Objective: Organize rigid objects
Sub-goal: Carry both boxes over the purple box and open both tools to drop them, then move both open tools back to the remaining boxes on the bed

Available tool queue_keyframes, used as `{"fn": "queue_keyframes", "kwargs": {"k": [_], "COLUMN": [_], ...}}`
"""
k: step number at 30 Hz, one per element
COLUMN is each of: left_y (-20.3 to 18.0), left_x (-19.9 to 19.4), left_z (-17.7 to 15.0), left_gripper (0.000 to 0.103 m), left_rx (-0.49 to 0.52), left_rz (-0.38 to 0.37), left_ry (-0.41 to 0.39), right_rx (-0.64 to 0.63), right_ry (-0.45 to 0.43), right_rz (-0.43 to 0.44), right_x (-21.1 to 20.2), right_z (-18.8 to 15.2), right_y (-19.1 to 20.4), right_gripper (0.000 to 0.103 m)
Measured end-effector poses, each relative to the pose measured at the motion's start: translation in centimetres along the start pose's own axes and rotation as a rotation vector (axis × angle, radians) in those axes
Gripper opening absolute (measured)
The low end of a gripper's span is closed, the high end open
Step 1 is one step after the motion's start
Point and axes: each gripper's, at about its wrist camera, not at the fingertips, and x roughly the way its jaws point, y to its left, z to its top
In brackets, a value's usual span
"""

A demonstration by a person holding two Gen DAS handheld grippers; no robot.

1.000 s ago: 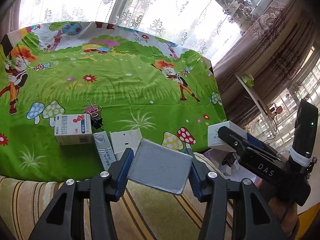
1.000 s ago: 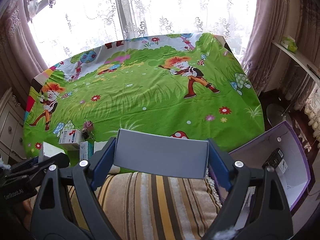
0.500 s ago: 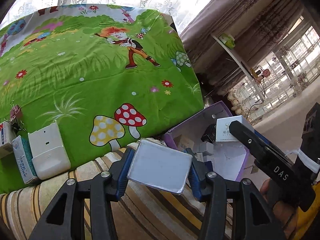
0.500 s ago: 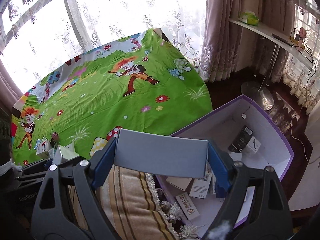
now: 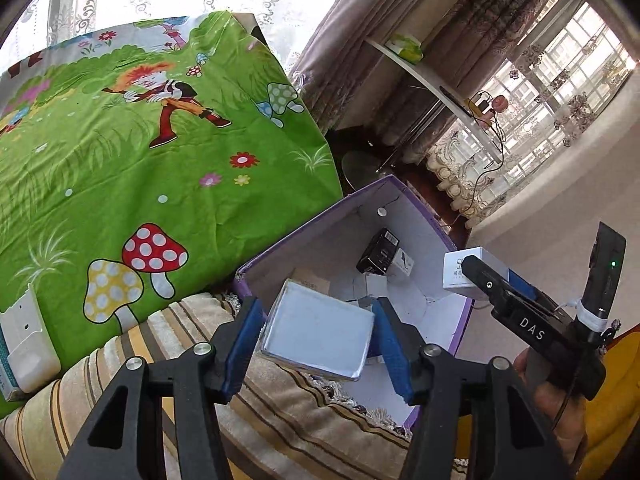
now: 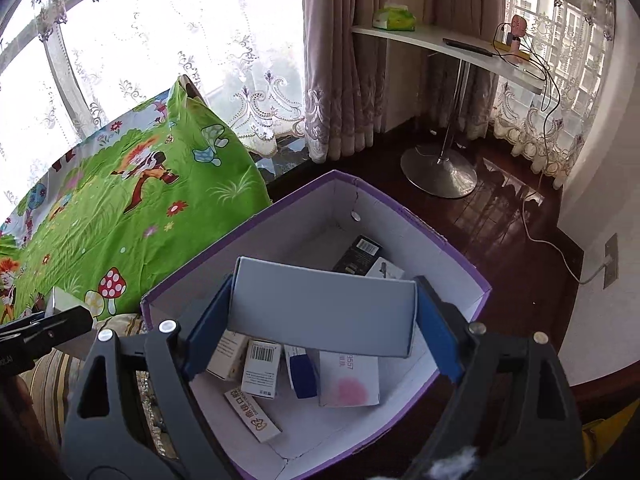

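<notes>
Right gripper (image 6: 322, 316) clamped across the long axis of a grey box (image 6: 322, 306), directly above the purple bin (image 6: 452, 258) and nearer to dropping; left gripper (image 5: 316, 340) clamped on a silver box (image 5: 316, 336), bin at 1 o'clock.

"DAS" — right gripper (image 5: 532, 330) (white letters)

Open carton (image 6: 460, 256) right of table (image 6: 120, 216), small packages (image 6: 260, 368) inside
</notes>
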Motion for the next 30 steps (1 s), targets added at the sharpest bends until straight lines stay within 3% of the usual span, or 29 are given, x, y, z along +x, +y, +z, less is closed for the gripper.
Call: {"fn": "queue_keyframes", "kwargs": {"k": [14,21,30], "left_y": [1.2,1.4,5.1], "left_x": [-3.4,-5.6,-9.0], "left_z": [-1.1,-1.7,-2.8], "left_gripper": [0.067,0.067,0.067], "left_rx": [-0.014,0.011,-0.067], "left_rz": [0.011,0.038,0.085], "left_ry": [-0.063,-0.108,-0.162], "right_rx": [-0.015,-0.061,-0.152], "right_ry": [0.006,-0.007,-0.005], "right_rz": [0.044,0.074,0.154], "right_x": [-0.3,-1.4,-2.6], "right_z": [0.4,0.6,0.4], "right_y": [0.7,2.6,7.1], "right_gripper": [0.09,0.09,0.09]}}
